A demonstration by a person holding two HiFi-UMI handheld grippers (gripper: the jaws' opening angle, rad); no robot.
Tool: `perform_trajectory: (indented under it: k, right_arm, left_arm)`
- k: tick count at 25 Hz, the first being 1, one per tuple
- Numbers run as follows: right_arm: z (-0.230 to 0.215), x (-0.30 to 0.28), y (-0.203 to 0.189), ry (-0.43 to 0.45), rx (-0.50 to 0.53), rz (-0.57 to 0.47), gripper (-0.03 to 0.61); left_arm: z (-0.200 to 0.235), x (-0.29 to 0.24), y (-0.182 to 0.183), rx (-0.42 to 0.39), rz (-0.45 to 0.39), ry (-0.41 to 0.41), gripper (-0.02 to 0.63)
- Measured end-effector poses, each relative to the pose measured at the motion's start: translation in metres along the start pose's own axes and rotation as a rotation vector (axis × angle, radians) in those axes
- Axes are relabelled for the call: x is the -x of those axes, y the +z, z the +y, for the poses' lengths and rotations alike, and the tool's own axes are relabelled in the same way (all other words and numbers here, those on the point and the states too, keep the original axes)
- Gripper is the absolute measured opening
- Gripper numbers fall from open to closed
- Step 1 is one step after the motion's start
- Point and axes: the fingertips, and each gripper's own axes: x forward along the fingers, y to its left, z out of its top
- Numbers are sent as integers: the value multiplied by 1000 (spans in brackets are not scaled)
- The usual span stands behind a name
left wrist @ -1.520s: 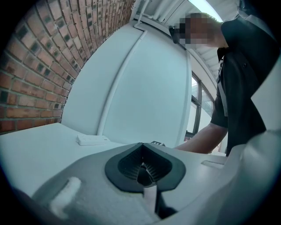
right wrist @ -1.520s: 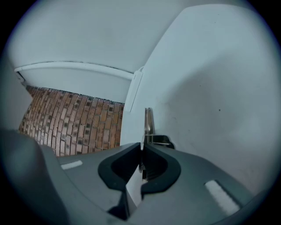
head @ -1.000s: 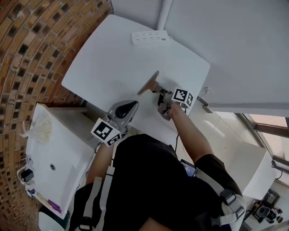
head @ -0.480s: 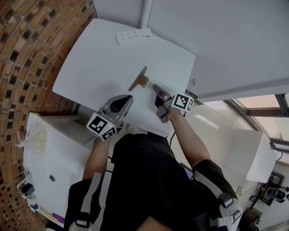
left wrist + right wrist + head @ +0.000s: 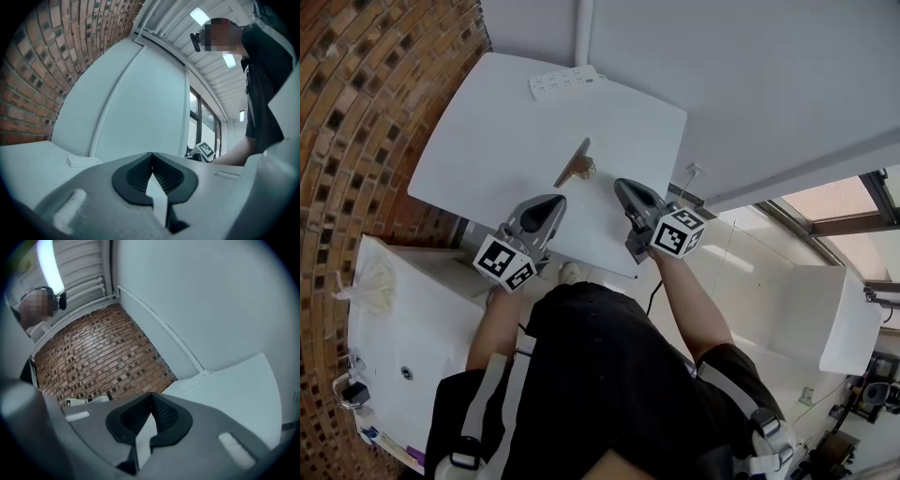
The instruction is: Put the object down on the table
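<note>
Both sets of fingers clenched on nothing; the object is down on the bench.
My left gripper [image 5: 555, 200] has its fingers pressed together, empty. The fingers of my right gripper [image 5: 622, 186] have just been closing and meet empty too. Just beyond both tips, between them and touching neither, the object [image 5: 573, 165] rests on the bench [image 5: 478, 141]. Its long axis slants from near my left fingers away toward the far right.

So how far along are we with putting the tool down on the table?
It looks finished. Done: the tool lies on the white table, apart from both grippers. In hand: nothing; the left gripper and the right gripper are both shut and empty, nearer the table's front edge. Left: nothing that I can see.
</note>
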Motion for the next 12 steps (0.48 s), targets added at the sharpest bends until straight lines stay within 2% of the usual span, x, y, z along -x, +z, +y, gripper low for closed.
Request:
perform_trajectory:
  k: [4, 12]
  right_arm:
    - [22, 40, 11, 2, 192, -26, -3]
    - [32, 176, 11, -61, 279, -55, -2]
  left_arm:
    - [-20, -4, 0, -22, 9, 0, 0]
    - [-107, -24, -27, -15, 63, -81, 0]
